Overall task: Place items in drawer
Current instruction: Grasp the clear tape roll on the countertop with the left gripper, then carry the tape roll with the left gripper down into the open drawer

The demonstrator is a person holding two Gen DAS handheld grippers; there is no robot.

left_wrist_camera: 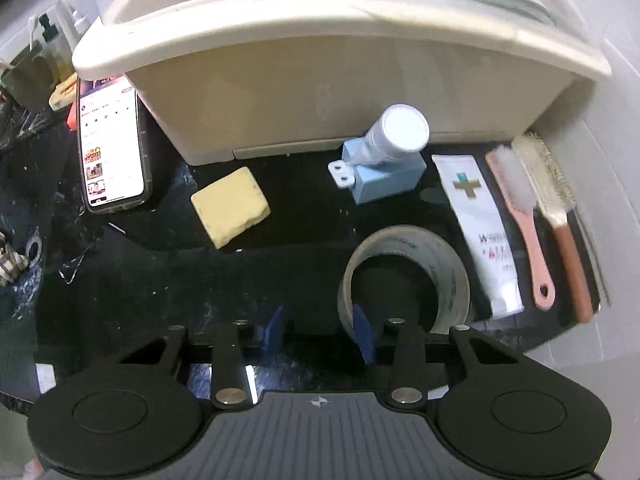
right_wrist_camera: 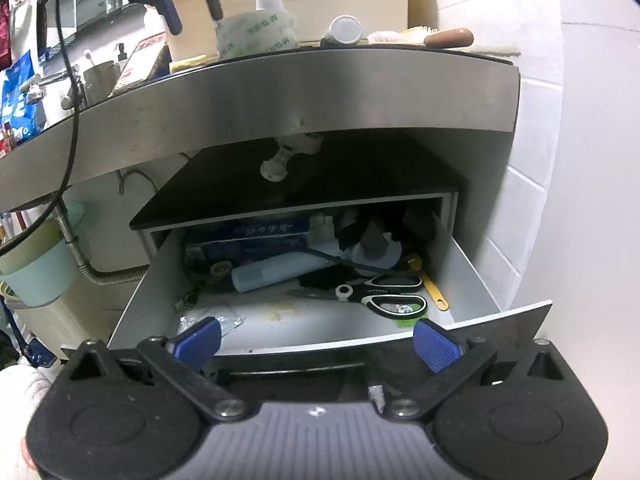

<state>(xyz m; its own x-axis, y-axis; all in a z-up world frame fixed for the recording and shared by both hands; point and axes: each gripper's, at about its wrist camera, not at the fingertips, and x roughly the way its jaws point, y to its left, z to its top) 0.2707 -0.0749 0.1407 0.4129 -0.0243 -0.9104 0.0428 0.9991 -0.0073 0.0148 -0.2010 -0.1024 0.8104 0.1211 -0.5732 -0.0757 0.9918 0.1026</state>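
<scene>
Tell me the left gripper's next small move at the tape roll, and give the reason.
Probably finish closing on the tape roll wall. The left gripper has one blue finger inside the ring and the other outside it, but the outer one still appears clear of the wall. The drawer below is already open.

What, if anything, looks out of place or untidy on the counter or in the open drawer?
The dark countertop is strewn with white specks and scraps, thickest at its left side. A lit phone lies among the toiletries. In the drawer, scissors lie loose amid a jumbled heap, and the floor looks stained.
</scene>
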